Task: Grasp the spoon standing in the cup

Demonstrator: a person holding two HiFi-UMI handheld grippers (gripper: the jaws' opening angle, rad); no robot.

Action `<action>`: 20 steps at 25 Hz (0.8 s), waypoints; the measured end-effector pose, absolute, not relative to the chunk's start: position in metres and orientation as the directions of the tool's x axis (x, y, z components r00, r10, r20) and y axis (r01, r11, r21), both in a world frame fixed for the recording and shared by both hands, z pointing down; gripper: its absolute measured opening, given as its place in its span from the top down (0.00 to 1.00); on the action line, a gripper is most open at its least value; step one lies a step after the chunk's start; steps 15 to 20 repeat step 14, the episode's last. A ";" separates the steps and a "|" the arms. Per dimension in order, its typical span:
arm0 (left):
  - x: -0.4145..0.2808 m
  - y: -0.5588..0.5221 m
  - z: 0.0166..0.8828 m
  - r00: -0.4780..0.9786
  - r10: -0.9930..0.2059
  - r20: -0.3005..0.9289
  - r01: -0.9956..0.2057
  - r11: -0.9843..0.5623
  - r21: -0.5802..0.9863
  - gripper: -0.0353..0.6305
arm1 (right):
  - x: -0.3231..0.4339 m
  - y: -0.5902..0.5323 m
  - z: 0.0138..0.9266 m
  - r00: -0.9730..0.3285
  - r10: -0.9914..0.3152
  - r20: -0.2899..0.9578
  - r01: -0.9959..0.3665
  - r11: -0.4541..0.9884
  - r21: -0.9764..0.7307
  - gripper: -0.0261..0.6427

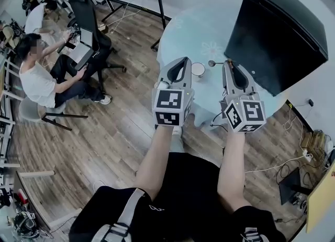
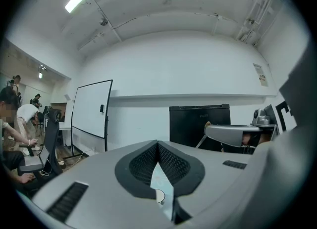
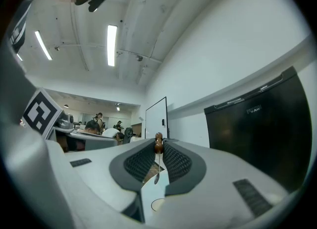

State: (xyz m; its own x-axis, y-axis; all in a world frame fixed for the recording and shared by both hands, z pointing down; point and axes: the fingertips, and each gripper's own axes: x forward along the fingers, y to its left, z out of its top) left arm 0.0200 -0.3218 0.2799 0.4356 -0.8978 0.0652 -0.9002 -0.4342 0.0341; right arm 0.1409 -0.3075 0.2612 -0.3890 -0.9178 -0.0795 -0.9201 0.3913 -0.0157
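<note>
right gripper [image 3: 159, 143], one: jaws nearly together, tips pinched on the brown top end of the spoon. nothing else between them.
spoon [image 3: 155, 176], one: hangs from that pinch, thin stem down, bowl lowest. it is above the cup's rim, not inside it. in the head view its bowl lies just beside the cup, on the right-gripper side, with a small gap.
cup [image 1: 198, 69], one: white, upright on the table, between the two gripper tips and slightly ahead of them.
left gripper [image 2: 157, 144], one: jaw tips closed against each other, holding nothing. it is held level beside the right one, near the cup but apart from it.
table [image 1: 183, 37], one: round, pale top, carries the cup.
black cabinet [image 1: 277, 32], one: stands at the table's far right.
whiteboard [image 2: 91, 109], one: on a stand by the back wall.
seated person [image 1: 36, 79], one close by, in a white shirt: well apart on the left, on the wood floor.
</note>
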 end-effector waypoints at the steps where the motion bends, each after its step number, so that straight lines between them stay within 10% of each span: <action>1: 0.019 -0.320 0.279 0.435 -0.898 0.064 -0.901 -0.433 0.033 0.93 | 0.140 -0.305 0.260 -0.389 -0.918 -0.082 -0.920 0.391 -0.009 0.89; 20: 0.019 -0.302 0.266 0.429 -0.903 0.036 -0.903 -0.428 0.029 0.93 | 0.138 -0.292 0.252 -0.403 -0.910 -0.098 -0.915 0.403 0.017 0.89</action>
